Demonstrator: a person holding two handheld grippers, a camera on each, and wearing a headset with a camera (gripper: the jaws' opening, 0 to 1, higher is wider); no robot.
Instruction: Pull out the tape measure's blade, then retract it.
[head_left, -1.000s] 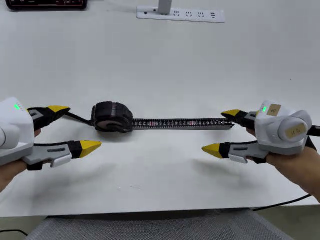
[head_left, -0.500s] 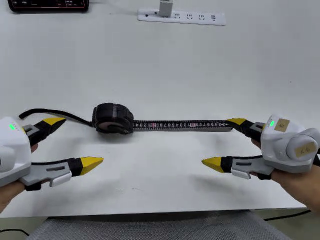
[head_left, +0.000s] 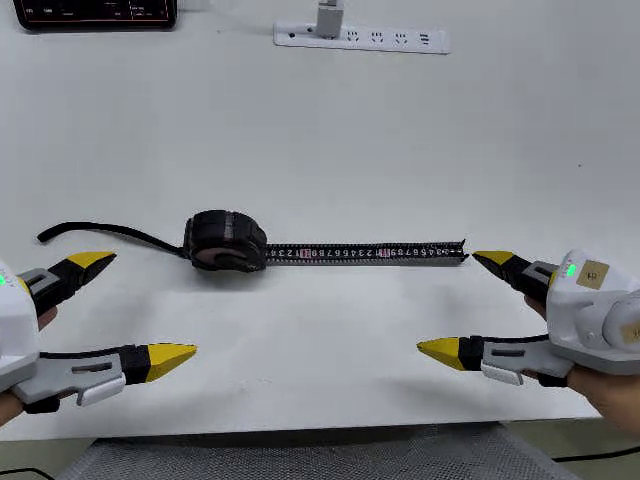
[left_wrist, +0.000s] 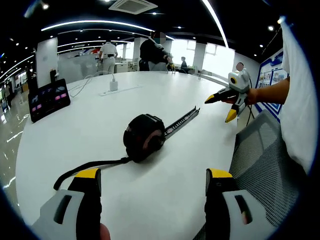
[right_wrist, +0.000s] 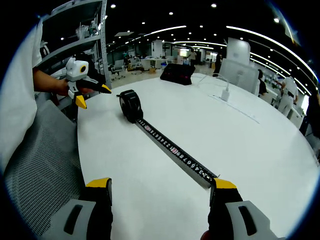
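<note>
Table (head_left: 320, 130) surface lies bare on every side of the one tape measure (head_left: 226, 240), whose dark round case rests well in from the table's front edge. One blade (head_left: 365, 251) is drawn out of the case and lies flat on the table, running straight away to the case's right, its end free. One black strap (head_left: 100, 233) trails from the opposite side of the case. The left gripper (head_left: 150, 303) hangs beyond the strap side of the case and nearer the front edge, jaws wide apart and holding nothing. The right gripper (head_left: 450, 302) sits past the blade's far end from the case, jaws likewise apart and empty; its farther jaw tip is near the blade's end but clear of it. Well behind the case, at the table's back, lie one white power strip (head_left: 362, 37) carrying one plug and one dark screen device (head_left: 95, 12). Grey mesh of a chair (head_left: 300, 455) shows below the front edge.
</note>
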